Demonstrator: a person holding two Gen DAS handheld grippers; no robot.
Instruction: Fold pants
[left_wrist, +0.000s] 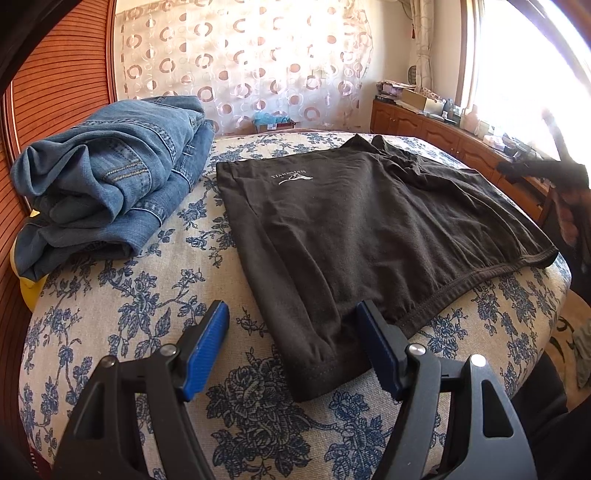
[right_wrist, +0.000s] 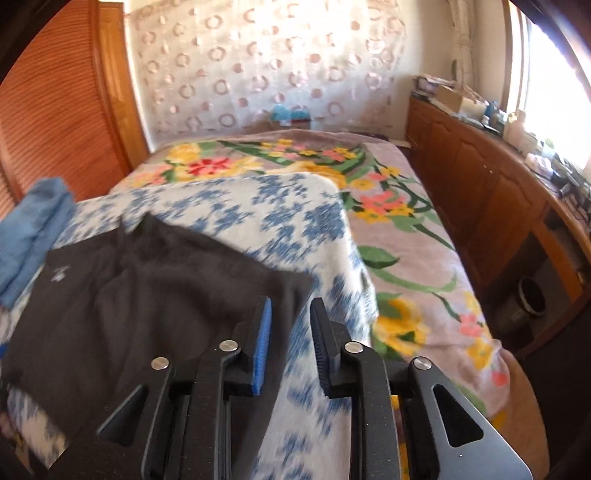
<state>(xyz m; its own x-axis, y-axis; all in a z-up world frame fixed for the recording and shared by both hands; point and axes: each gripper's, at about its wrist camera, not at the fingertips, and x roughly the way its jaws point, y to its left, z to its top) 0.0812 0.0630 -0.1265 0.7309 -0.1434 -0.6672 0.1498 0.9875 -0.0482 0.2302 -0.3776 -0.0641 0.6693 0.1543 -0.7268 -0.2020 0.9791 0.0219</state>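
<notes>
Dark pants (left_wrist: 369, 236) folded flat on bed (left_wrist: 110, 314), jeans (left_wrist: 110, 173) at 10 o'clock. Left tool (left_wrist: 291, 332) apart, straddling pants corner; right tool (right_wrist: 290, 328) slightly apart, nothing held.

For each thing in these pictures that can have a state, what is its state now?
Dark pants: folded flat on the blue-flowered cloth, logo facing up.
Jeans: folded in a loose pile, beside the dark pants.
Left tool: open, one corner of the dark pants lying between its fingers, not pressed.
Right tool: open by a narrow gap, holding nothing.
</notes>
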